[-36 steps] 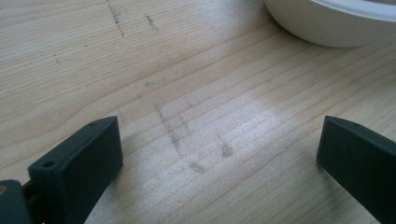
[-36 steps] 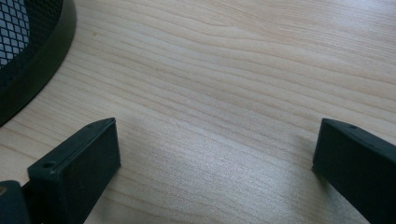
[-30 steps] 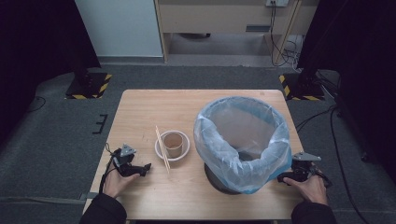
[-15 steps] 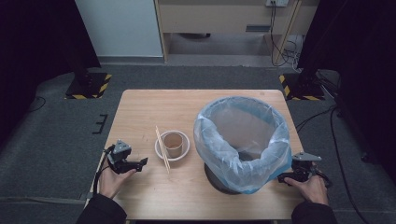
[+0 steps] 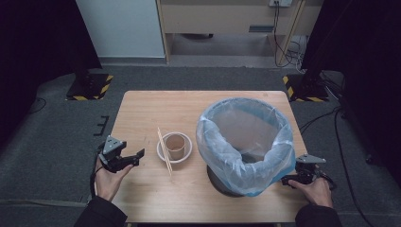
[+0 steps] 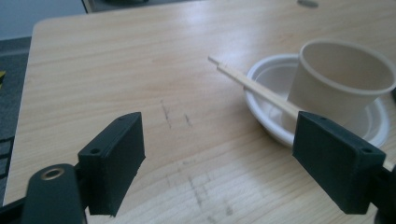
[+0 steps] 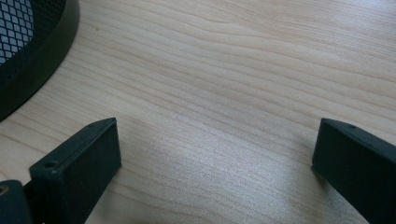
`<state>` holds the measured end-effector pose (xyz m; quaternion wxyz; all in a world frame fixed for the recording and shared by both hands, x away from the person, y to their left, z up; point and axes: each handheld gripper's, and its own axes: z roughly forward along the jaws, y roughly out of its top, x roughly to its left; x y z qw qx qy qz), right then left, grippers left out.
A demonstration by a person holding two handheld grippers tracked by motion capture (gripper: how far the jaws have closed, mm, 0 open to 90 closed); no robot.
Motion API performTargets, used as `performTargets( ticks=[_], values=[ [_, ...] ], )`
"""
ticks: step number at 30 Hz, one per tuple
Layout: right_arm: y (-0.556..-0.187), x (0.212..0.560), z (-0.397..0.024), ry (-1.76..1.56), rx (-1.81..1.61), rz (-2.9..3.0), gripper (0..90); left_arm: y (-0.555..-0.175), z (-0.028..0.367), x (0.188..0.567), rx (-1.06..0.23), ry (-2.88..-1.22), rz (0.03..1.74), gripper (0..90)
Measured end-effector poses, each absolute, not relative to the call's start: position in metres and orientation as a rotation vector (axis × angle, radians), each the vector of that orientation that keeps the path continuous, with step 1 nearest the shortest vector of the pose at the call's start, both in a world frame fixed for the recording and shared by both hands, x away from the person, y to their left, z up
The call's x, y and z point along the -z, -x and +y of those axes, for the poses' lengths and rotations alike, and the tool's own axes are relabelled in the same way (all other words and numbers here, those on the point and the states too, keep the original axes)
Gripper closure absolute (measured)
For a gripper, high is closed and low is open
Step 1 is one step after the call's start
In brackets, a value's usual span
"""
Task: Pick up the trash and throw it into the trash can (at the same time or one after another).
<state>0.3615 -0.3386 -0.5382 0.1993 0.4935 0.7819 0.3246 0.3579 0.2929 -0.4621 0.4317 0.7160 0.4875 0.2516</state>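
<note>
Pale wooden table (image 5: 156, 198) on grey carpet, dark curtains at both sides, a light cabinet behind

Left gripper (image 6: 217, 154): jaws spread wide, nothing between them, low over bare wood just left of the dishes, aimed at the chopsticks (image 6: 254, 88). In the high view, left gripper (image 5: 124, 157) at the table's left edge, near but apart from the white bowl (image 5: 162, 152). Chopsticks laid as a pair across the bowl's left rim, far tips out past it over the wood, near ends resting on the table. Paper cup (image 6: 338, 84) upright inside the bowl, just beside the sticks, whether touching them hard to tell.

Right gripper (image 7: 217, 168): jaws also wide apart and empty, idle over bare wood beside the black mesh bin (image 7: 28, 51). Bin lined with a blue bag (image 5: 246, 137), standing at the right half of the table, right gripper (image 5: 297, 178) close to its base.

Likely trouble ahead: thin sticks lying side by side, so a close could catch one and roll the other off the rim; a jaw coming in too far right could nudge the light cup over or push the bowl along; a tilted grasp could let a stick slip on the way to the bin
</note>
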Motion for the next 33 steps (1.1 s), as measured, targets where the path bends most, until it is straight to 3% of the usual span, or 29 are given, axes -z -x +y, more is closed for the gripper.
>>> performTargets(
  ticks=[21,33],
  values=[
    [-0.361,0.539,-0.338,-1.382,-0.911,2.173,1.5,-0.367,0.252,0.402,-0.685,-1.66,1.009,19.2],
    [-0.361,0.539,-0.338,-1.384,-0.911,2.173,1.5,-0.393,0.232,0.413,-0.663,-1.677,1.009,20.0]
  ],
)
